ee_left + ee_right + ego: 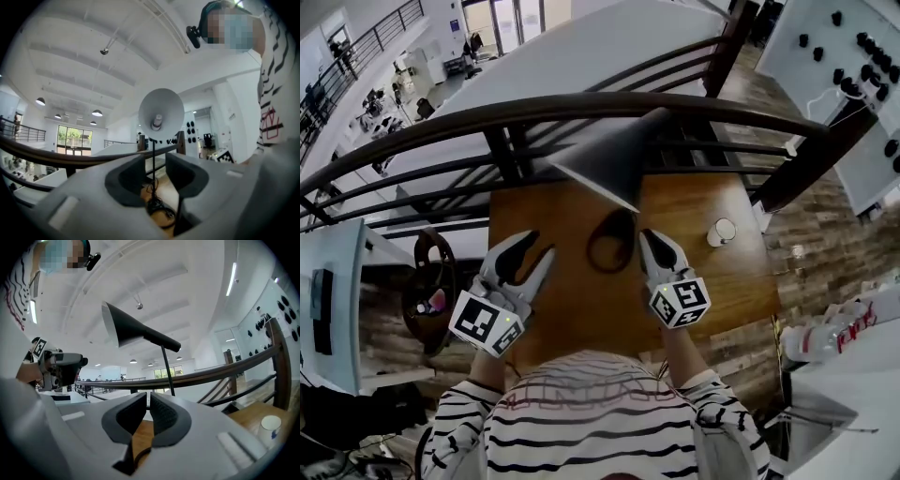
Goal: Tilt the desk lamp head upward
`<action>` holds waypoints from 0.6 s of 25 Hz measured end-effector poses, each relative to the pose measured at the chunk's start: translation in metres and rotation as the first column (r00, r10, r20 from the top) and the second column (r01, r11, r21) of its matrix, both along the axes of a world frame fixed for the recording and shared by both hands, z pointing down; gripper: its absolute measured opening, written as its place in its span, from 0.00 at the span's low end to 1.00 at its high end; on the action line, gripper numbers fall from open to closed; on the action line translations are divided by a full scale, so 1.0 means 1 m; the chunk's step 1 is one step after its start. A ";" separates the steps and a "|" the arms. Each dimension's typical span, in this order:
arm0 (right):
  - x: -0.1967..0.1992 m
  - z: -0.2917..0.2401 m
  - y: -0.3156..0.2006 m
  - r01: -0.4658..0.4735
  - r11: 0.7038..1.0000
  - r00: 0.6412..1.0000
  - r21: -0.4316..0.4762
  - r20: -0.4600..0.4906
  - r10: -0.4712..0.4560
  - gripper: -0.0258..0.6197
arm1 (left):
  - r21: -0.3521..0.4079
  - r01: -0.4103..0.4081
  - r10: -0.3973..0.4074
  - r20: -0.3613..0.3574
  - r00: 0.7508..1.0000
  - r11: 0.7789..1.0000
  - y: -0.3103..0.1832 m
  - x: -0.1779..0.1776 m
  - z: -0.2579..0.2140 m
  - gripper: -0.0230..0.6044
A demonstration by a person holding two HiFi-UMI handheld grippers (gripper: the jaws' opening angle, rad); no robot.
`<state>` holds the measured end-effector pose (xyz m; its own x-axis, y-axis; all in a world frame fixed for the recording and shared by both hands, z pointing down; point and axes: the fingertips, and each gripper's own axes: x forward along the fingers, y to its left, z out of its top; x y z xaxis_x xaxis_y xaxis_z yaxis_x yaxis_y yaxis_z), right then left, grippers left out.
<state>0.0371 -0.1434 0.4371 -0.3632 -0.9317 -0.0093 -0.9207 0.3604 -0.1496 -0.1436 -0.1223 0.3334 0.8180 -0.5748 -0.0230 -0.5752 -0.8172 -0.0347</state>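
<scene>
Dark cone-shaded desk lamp (614,155) — upright, thin-stemmed

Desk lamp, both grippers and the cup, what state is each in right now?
Desk lamp, standing on the table, looks unlit, nothing touching it.
Left gripper, jaws apart, empty.
Right gripper, jaws shut to a slit, empty.
Cup, upright on the table.

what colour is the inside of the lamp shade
White; the left gripper view looks straight into the lamp shade.
</scene>
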 end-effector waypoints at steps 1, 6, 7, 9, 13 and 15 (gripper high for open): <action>-0.002 -0.001 0.006 -0.012 1.000 1.000 0.004 0.006 0.012 0.07 | -0.004 -0.006 0.006 -0.009 1.000 1.000 0.002 -0.002 0.003 0.24; -0.013 -0.007 0.030 -0.056 0.998 0.998 0.032 0.009 0.055 0.04 | -0.021 -0.040 0.039 -0.010 0.999 0.999 0.009 -0.007 0.023 0.18; -0.017 -0.007 0.035 -0.060 0.998 0.998 0.036 0.011 0.060 0.04 | -0.023 -0.047 0.047 -0.008 0.999 0.999 0.011 -0.009 0.027 0.18; -0.026 -0.007 0.044 -0.066 0.997 0.998 0.042 0.022 0.066 0.04 | -0.025 -0.056 0.055 -0.005 0.998 0.998 0.014 -0.015 0.036 0.17; -0.044 -0.009 0.058 -0.072 0.996 0.997 0.057 0.035 0.070 0.04 | -0.039 -0.050 0.050 -0.010 0.999 0.998 0.020 -0.031 0.050 0.07; -0.053 -0.010 0.063 -0.072 0.996 0.997 0.054 0.030 0.071 0.04 | -0.048 -0.048 0.048 -0.008 0.999 0.998 0.023 -0.039 0.054 0.04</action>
